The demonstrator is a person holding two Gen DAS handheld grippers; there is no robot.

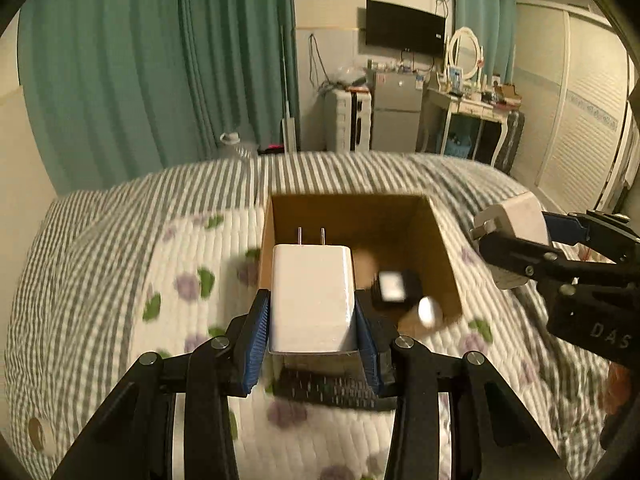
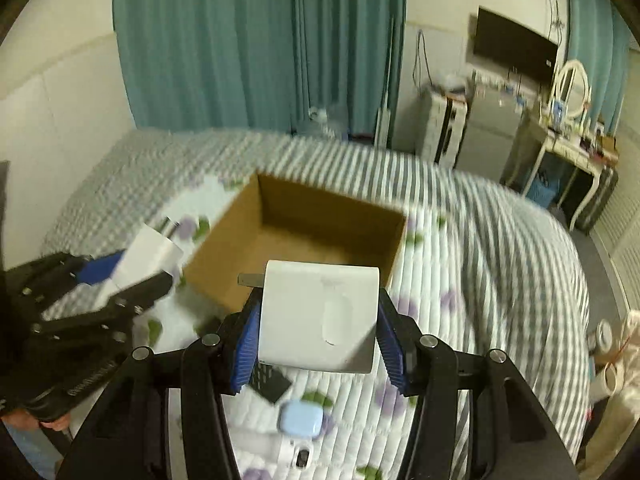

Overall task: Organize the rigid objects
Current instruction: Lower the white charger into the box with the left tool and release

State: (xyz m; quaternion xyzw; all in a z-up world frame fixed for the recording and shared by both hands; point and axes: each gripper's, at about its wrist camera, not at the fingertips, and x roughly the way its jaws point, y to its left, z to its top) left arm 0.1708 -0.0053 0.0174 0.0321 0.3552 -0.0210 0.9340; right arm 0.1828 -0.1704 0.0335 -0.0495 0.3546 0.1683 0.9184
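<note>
Both claws pinch white chargers: left claw (image 1: 313, 330) one (image 1: 312, 300), right claw (image 2: 318, 336) another (image 2: 320, 316).

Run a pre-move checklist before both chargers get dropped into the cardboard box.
1. Left gripper has its jaws clamped on the two-prong white charger: ok.
2. Right gripper has its jaws clamped on the larger white charger: ok.
3. Cardboard box is open on top, on the bedspread: ok.
4. Room left inside: a black adapter and a small white item lie near one corner, the rest of the floor is bare: ok.
5. Both chargers over the opening: the left one is at the near wall, the right one beside the box; cannot tell.
6. Grippers clear of each other: apart in both views: ok.
</note>
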